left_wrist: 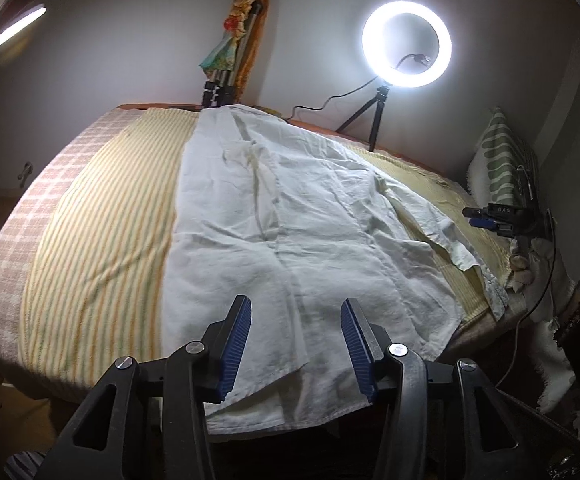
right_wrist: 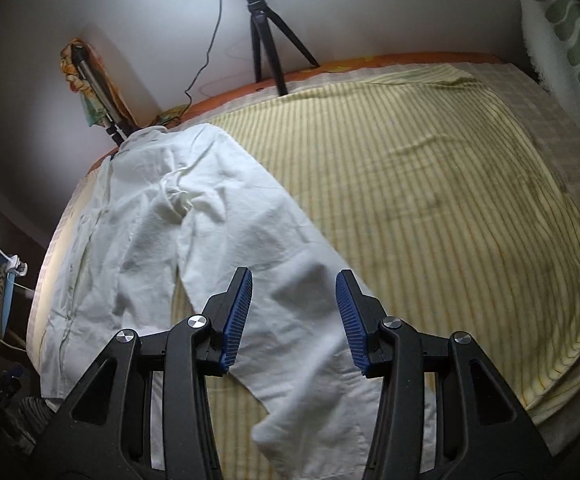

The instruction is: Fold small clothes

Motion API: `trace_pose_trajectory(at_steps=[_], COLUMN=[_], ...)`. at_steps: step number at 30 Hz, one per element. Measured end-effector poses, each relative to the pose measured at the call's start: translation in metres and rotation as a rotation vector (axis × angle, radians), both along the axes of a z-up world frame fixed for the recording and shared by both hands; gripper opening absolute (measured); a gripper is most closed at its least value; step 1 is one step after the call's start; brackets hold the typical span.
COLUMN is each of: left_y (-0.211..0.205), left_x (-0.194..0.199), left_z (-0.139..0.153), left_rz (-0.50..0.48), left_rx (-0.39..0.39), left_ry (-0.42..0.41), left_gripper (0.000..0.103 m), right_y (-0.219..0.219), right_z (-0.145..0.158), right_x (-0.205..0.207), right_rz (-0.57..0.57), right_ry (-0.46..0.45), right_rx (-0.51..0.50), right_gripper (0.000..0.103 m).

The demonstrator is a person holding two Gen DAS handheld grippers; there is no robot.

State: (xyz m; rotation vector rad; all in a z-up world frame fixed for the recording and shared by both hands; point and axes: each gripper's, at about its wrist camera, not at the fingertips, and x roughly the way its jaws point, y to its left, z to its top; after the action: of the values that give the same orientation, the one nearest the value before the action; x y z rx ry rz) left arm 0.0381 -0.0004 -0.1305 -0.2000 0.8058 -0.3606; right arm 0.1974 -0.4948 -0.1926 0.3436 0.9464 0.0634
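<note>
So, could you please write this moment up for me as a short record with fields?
Garment: white shirt, spread out flat but creased
Surface: yellow striped sheet over a checked cover
Left claw: open above the shirt's near hem, nothing between its fingers
Right claw: open above a sleeve, holding nothing
Lighting: ring light on a small tripod at the far edge, switched on
Fold progress: no finished fold visible yet
</note>
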Motion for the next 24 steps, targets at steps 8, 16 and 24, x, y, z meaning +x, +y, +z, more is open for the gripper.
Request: trace_pose_trajectory(at_steps=[8, 16, 24], left_y=[-0.058, -0.117, -0.137], left_x=[0.014, 0.026, 0.030], left_z=[0.004, -0.001, -0.007], left_rz=[-0.122, -0.220, -0.247], left_rx=[-0.023, -0.012, -0.014], left_ry=[0.002, 0.001, 0.008], left_gripper=[0.055, 0.055, 0.055], right_y=[-0.041, -0.051, -0.042], right_z=[-0.027, -0.049, -0.048], right_x=[-0.010, -0.016, -0.020], right_rz=[-0.051, -0.022, 0.047], right_ry=[0.064, 0.106, 0.106], right_rx=[0.030, 0.055, 0.097], right_gripper=[0.056, 0.054, 0.006])
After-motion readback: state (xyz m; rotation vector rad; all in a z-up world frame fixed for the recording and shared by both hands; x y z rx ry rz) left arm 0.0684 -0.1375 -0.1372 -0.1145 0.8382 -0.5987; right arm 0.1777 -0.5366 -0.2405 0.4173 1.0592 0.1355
